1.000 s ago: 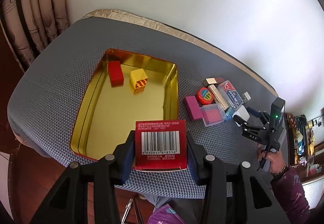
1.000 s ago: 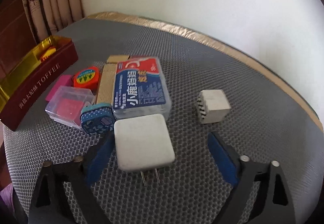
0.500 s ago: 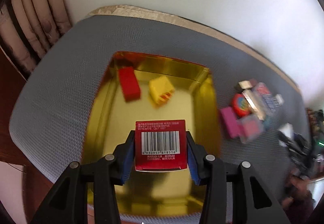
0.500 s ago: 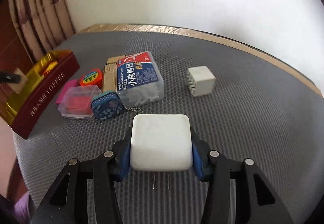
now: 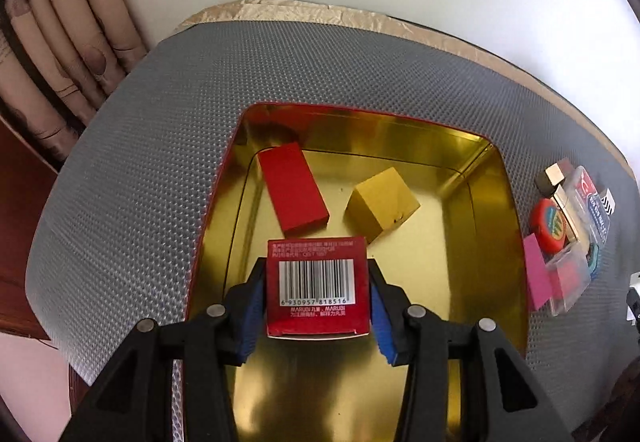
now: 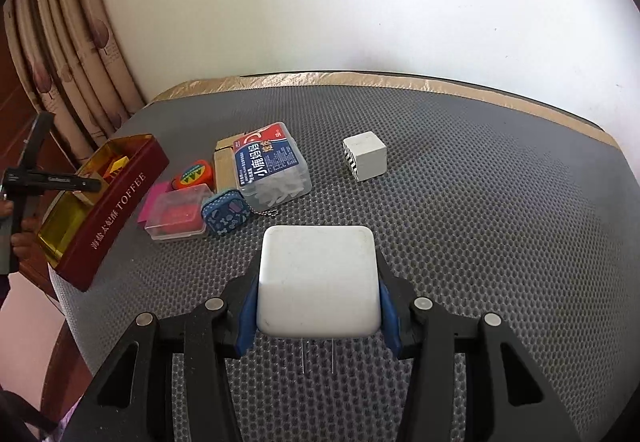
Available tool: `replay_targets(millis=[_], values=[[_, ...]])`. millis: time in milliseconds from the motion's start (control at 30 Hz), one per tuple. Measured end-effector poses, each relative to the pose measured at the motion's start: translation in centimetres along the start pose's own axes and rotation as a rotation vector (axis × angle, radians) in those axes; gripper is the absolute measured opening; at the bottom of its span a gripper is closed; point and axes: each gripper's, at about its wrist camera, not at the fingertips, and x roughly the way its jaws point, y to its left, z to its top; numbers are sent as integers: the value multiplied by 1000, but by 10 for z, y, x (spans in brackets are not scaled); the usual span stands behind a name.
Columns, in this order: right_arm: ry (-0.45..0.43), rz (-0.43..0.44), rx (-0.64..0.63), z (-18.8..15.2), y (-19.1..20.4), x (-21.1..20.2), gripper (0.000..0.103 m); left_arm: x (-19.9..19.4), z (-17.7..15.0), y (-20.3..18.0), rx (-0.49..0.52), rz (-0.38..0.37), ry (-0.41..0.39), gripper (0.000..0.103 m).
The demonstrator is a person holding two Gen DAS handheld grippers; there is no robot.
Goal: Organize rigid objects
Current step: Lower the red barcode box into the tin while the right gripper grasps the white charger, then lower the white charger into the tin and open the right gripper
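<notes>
Your left gripper (image 5: 318,284) is clamping the red barcoded cardboard box (image 5: 317,284) over the gold-lined toffee tin (image 5: 486,162); releasing here is risking it landing on the flat red block (image 5: 292,188) or yellow cube (image 5: 382,204). Your right gripper (image 6: 318,282) is pinching the white square plug charger (image 6: 318,280) above the grey honeycomb mat (image 6: 480,222); its smooth sides could be slipping.

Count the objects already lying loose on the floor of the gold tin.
2: a red block toward the far left and a yellow block to its right. The barcode box is gripper-held, not lying there.
</notes>
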Motion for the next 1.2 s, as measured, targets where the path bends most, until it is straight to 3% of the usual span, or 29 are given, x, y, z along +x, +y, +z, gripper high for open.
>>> replay_targets(millis=[133,233,300,367,433,567,767,900,1067,1133,1200], values=[[-13,12,2,1,6,-6,46,5,4,1,15,13,7,47],[-23,13,-5,2,13,-9,46,4,7,-4,29,40,-3,54],[-24,23,-8,3,18,-14,46,0,9,-2,20,48,-10,66],[-33,30,-18,5,24,-17,46,1,13,2,-4,18,34,67],[-42,36,-25,8,31,-20,46,-6,15,6,-18,9,7,67],[-65,64,-56,20,50,-30,46,-33,8,7,-23,82,-67,67],[-94,162,-143,52,109,-33,46,-102,-48,6,-84,122,-238,67],[-84,268,-211,77,173,-19,46,-127,-113,7,-174,-29,-215,67],[-30,328,-265,97,244,22,46,-141,-187,-7,-221,8,-317,67],[5,326,-294,102,266,45,46,-141,-194,-19,-171,65,-338,67],[34,306,-323,105,285,66,46,-146,-195,-23,-157,72,-369,67]])
